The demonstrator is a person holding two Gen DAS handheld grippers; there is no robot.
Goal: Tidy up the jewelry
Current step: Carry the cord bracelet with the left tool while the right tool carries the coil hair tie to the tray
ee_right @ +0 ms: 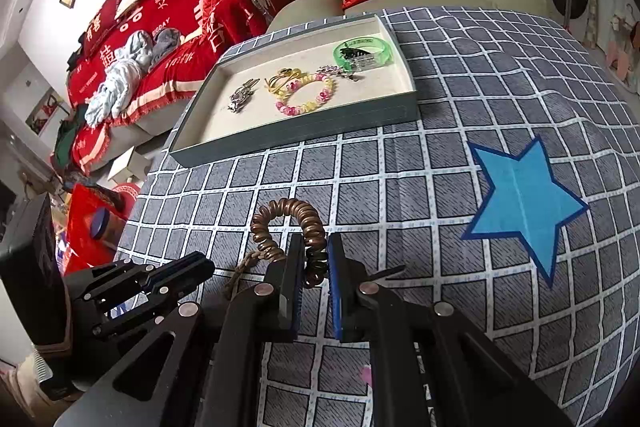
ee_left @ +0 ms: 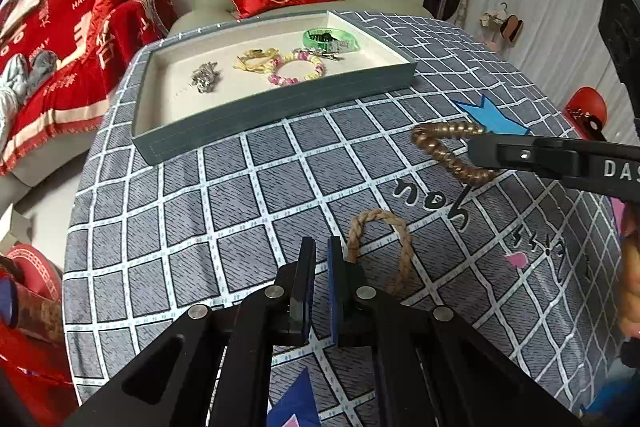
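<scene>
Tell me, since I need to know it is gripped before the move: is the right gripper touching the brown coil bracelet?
Touching. The right wrist view shows the right gripper with both fingers closed on the brown coil bracelet, its loop sticking out ahead of the fingertips.

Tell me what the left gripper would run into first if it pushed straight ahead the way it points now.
Most likely bare tablecloth: the left gripper angles down at the cloth, with the braided rope loop just to its right. The jewelry tray lies farther along, though depth is hard to judge.

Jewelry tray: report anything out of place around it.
Two pieces sit outside the tray: a bronze coil bracelet pinched in the right gripper, and a braided rope bracelet lying on the checked cloth by the left gripper.
</scene>
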